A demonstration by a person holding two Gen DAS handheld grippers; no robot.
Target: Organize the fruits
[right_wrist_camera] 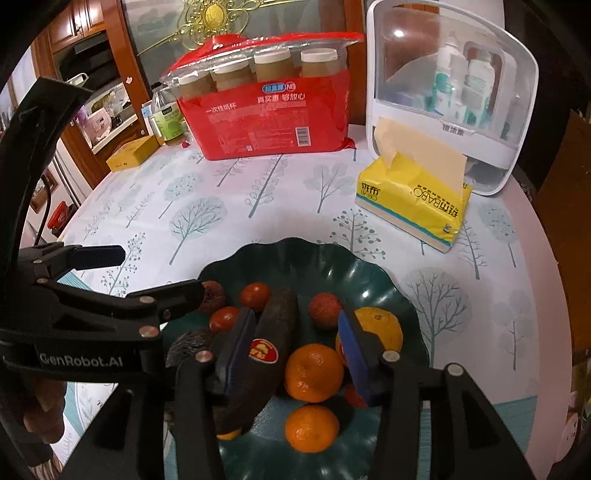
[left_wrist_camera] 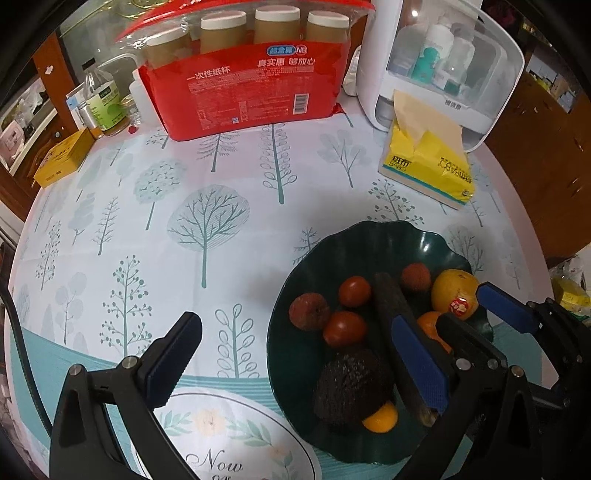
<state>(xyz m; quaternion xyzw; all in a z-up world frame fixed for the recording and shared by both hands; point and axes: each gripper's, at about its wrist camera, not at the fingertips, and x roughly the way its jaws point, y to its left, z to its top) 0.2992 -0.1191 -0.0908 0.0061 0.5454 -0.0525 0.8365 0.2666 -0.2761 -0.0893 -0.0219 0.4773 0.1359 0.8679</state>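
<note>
Fruit is gathered in a dark green plate [right_wrist_camera: 388, 291]: tomatoes, lychees, oranges [right_wrist_camera: 314, 373], a dark banana [right_wrist_camera: 269, 332] and an avocado [left_wrist_camera: 351, 387]. The right gripper [right_wrist_camera: 299, 354] is held spread over the plate's middle, gripping nothing, an orange between its fingers, probably for picking or nudging. The left gripper [left_wrist_camera: 295, 354] is released too, straddling the plate's left rim.

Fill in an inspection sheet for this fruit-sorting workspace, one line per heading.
Surface: round table under a tree-print cloth.
Job's things: dark green wavy plate holding cherry tomatoes, lychee, mandarins, a larger stickered orange, a blackened banana and an avocado.
Clutter: red pack of paper cups, yellow tissue pack, white cosmetics case, bottle, yellow box.
Claws: left claw open beside the plate; right claw open over the fruit.
Cables: black cable at left.
Surroundings: wooden cabinets.
</note>
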